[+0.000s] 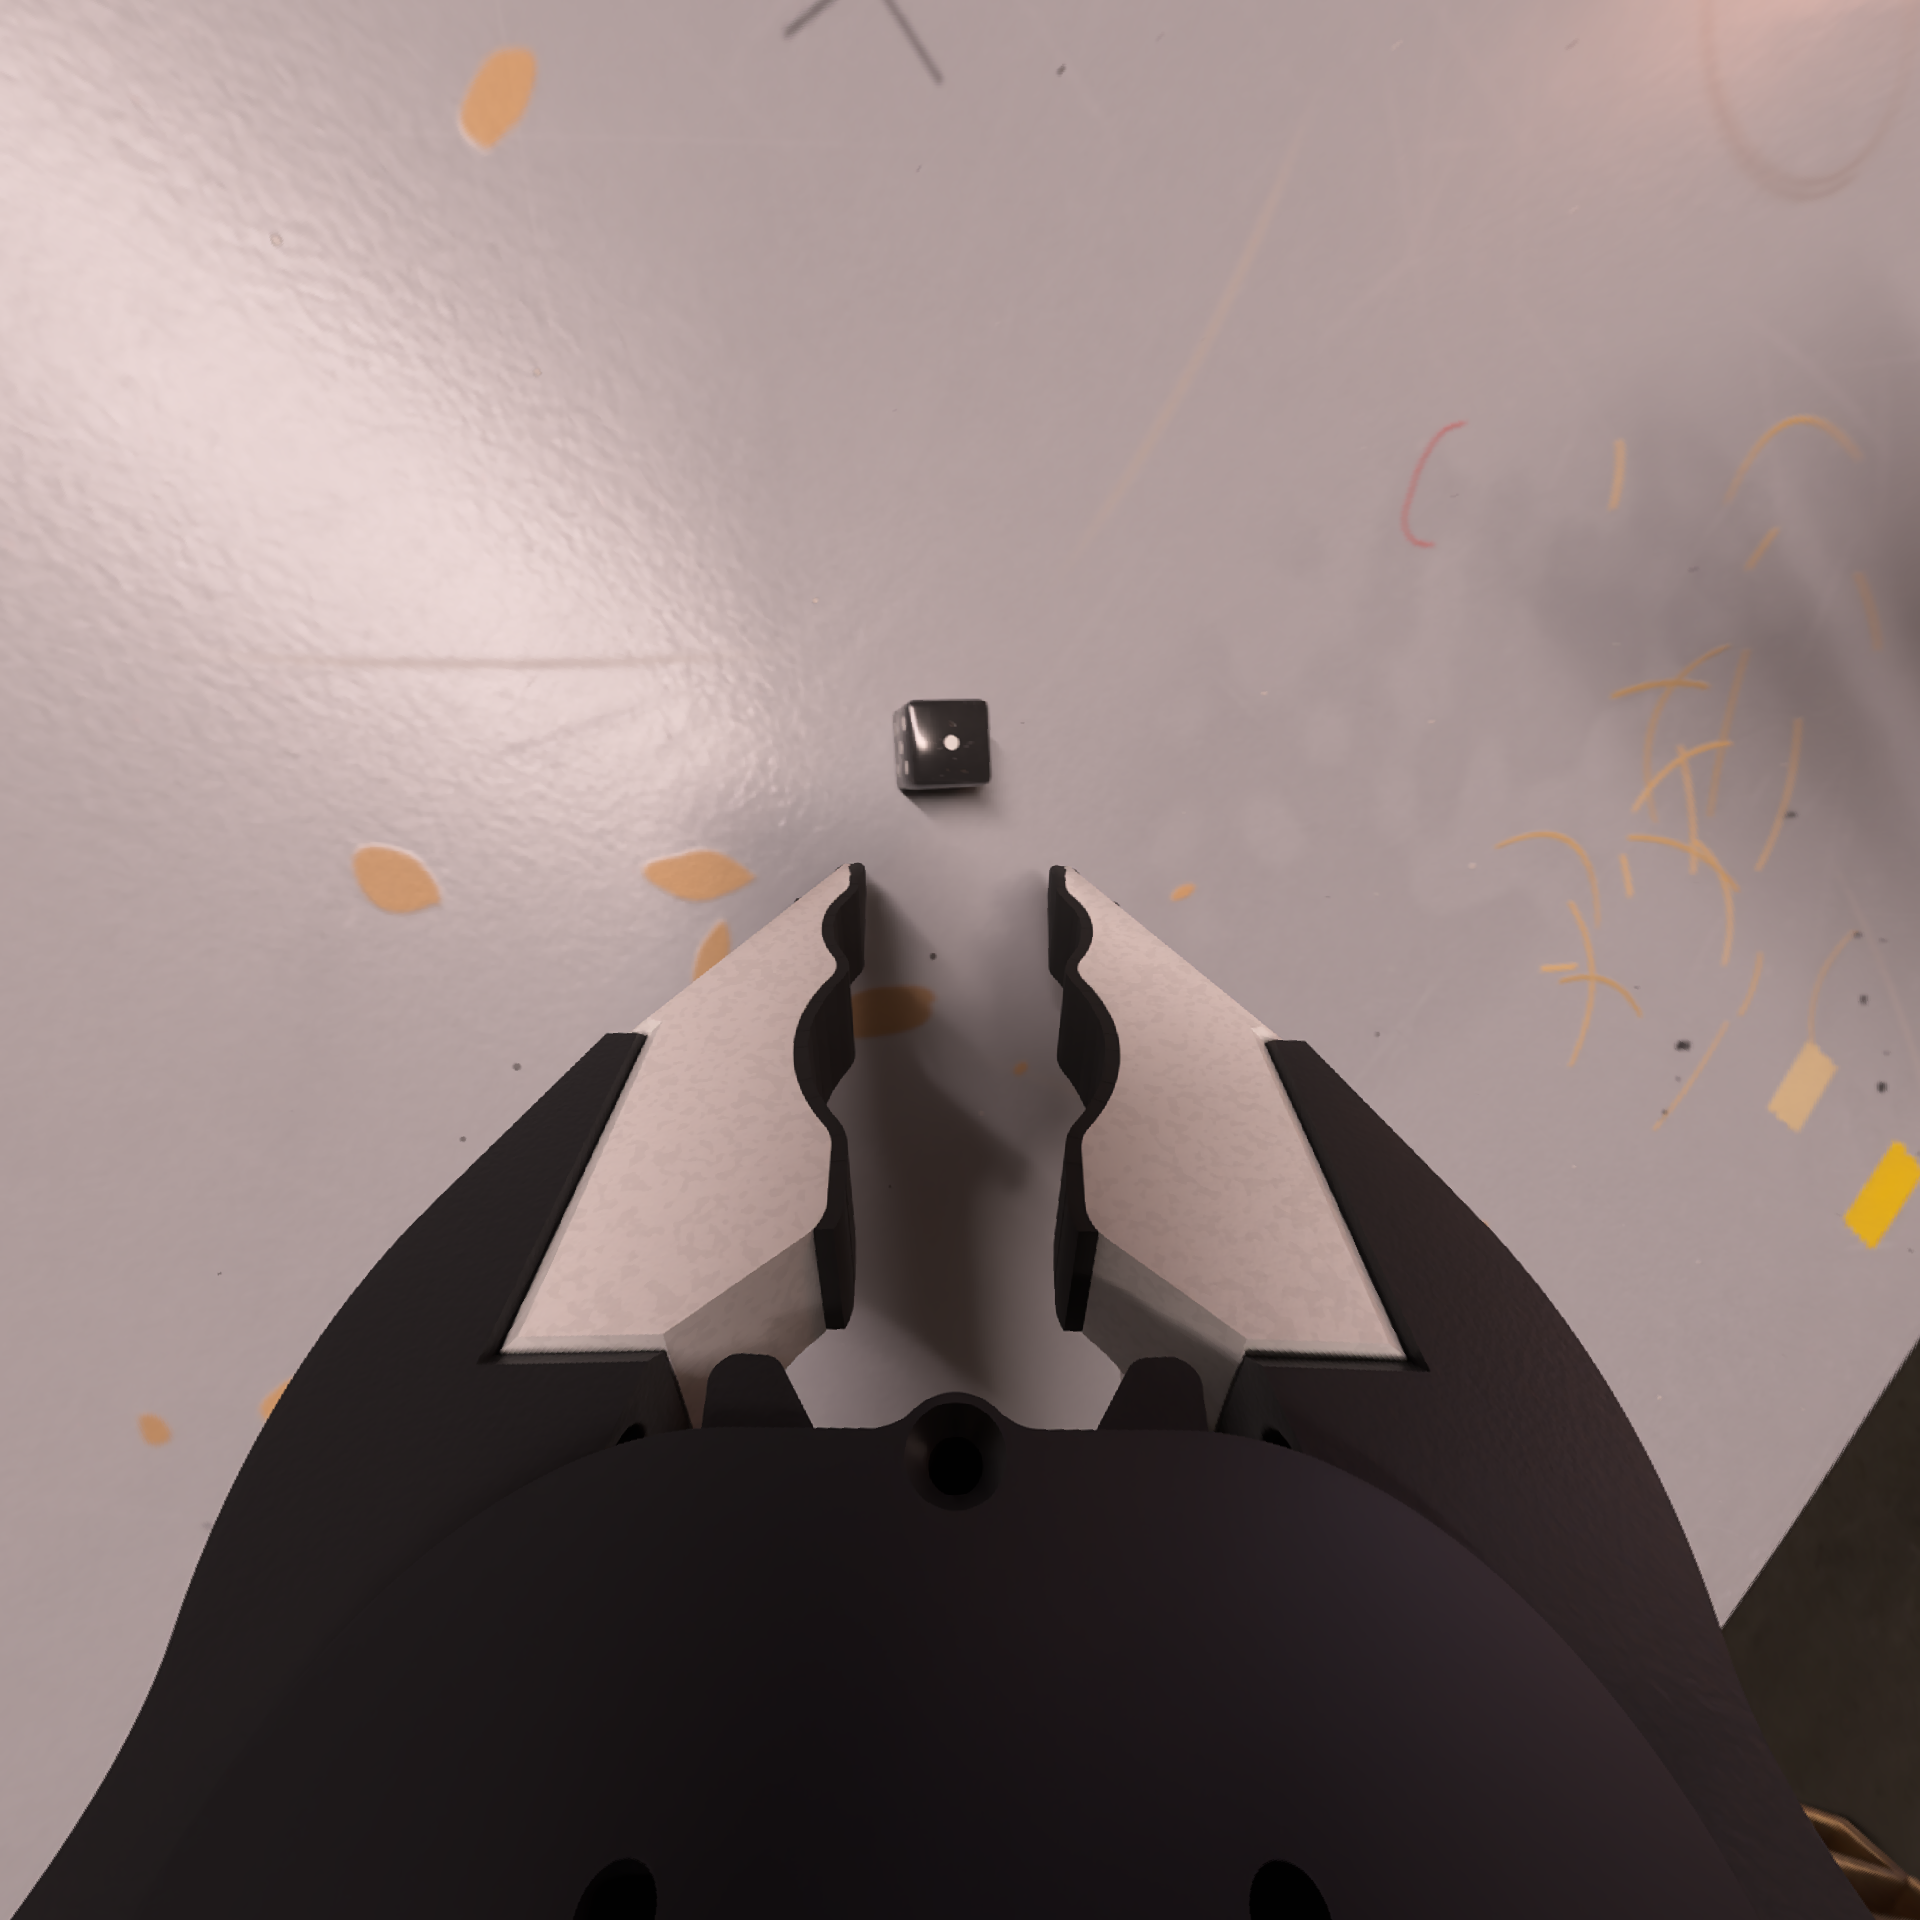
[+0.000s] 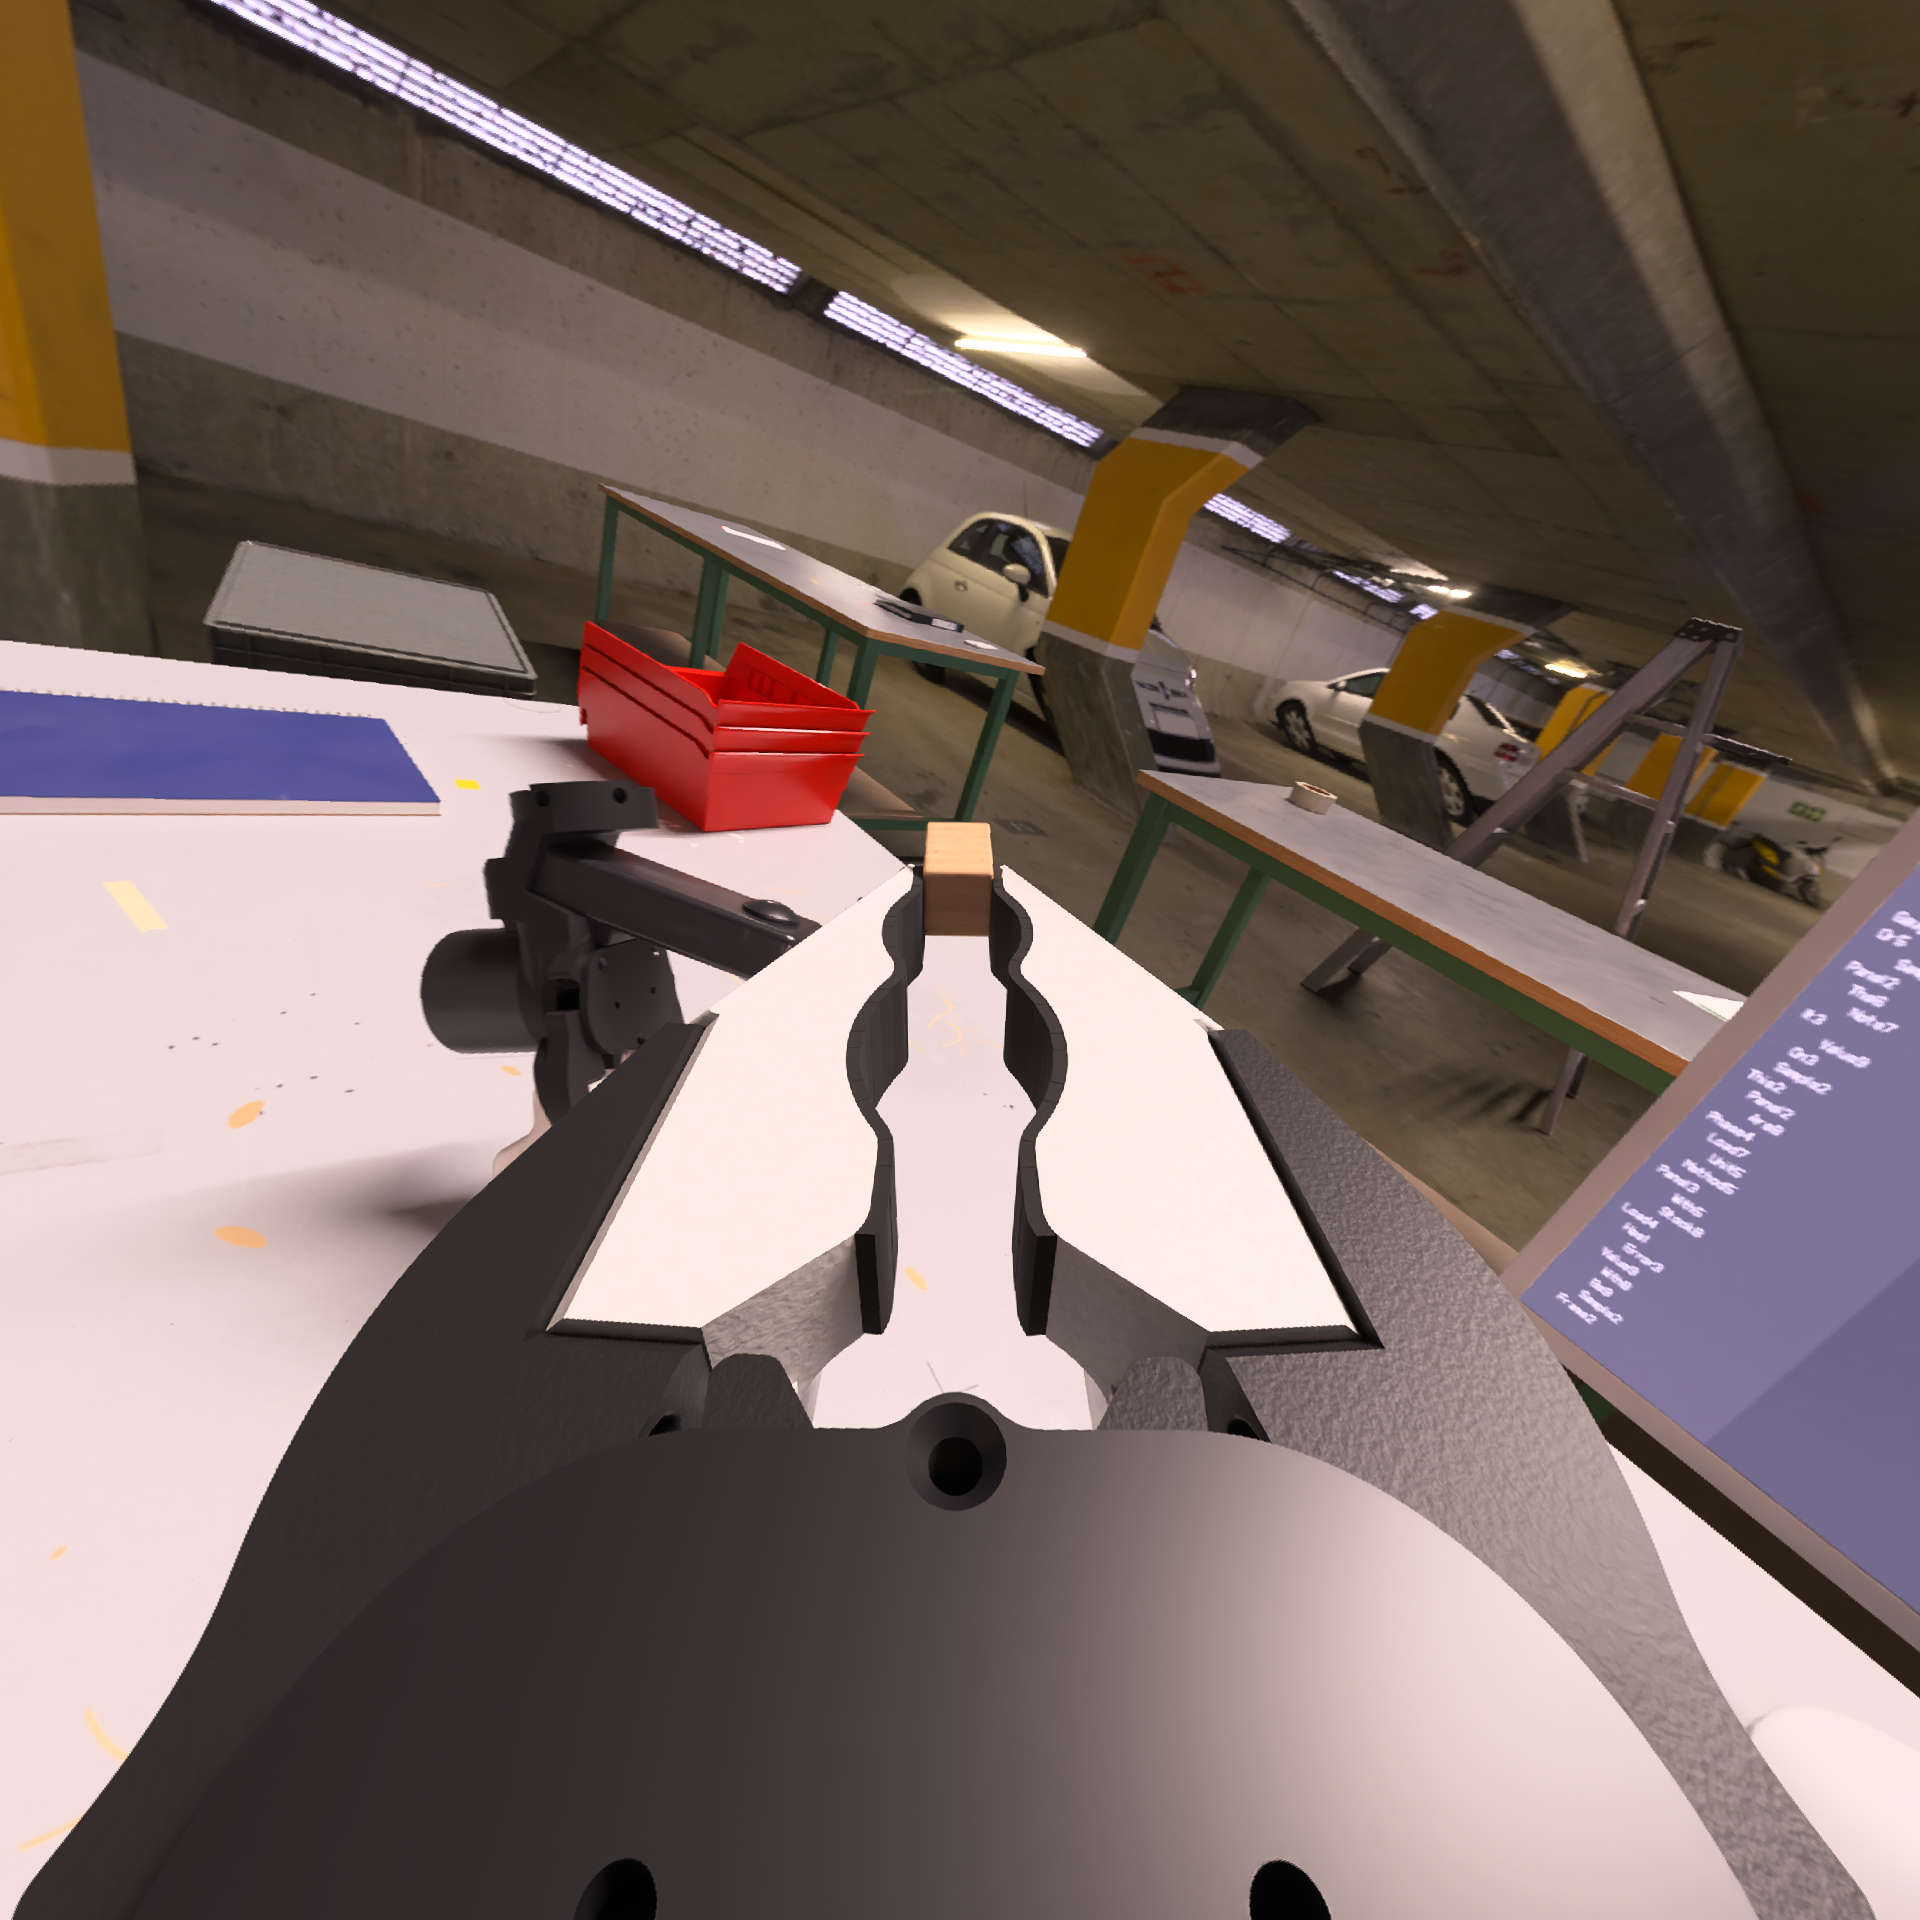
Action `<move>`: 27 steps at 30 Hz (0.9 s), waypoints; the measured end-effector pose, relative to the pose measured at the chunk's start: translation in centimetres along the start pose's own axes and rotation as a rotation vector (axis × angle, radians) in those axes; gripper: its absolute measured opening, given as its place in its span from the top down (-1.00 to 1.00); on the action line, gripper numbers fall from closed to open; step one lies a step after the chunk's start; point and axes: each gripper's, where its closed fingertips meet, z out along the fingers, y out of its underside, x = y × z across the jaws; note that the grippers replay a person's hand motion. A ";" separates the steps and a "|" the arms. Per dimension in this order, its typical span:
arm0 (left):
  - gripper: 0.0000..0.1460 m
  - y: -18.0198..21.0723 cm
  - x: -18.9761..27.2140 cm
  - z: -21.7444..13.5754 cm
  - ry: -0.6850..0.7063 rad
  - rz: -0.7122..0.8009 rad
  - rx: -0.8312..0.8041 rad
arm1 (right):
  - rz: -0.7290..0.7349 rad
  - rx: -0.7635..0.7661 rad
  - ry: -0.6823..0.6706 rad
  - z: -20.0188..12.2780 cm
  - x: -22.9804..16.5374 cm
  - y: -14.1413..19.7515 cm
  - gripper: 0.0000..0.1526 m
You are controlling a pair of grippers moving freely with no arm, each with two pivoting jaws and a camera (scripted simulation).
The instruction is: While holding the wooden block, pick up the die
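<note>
A small black die [image 1: 941,744] with white pips lies on the pale grey table [image 1: 520,468], one pip facing up. My left gripper [image 1: 956,883] points down at the table, open and empty, its fingertips just short of the die. In the right wrist view my right gripper [image 2: 958,883] is shut on a small wooden block [image 2: 957,878] at its fingertips and holds it above the table. The left gripper [image 2: 582,935] shows there as a dark body to the left, above the white table [image 2: 208,1039].
Stacked red bins [image 2: 727,732] stand at the table's far edge, a blue mat [image 2: 208,753] lies at the left, and a screen panel [image 2: 1766,1195] stands at the right. The table's edge [image 1: 1808,1507] runs at the lower right in the left wrist view. Paint marks and scratches dot the surface.
</note>
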 end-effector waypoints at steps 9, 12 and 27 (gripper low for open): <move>0.50 -1.5 -1.3 1.0 -0.170 -0.018 -0.054 | 0.027 0.018 -0.058 0.1 -0.1 0.5 0.86; 0.50 -1.6 -1.5 1.2 -0.293 0.033 -0.118 | 0.036 0.035 -0.077 0.1 -0.3 0.3 0.86; 0.77 -6.6 0.0 -6.3 -0.635 0.489 0.410 | 0.266 0.094 -0.353 -0.1 -1.2 1.8 0.86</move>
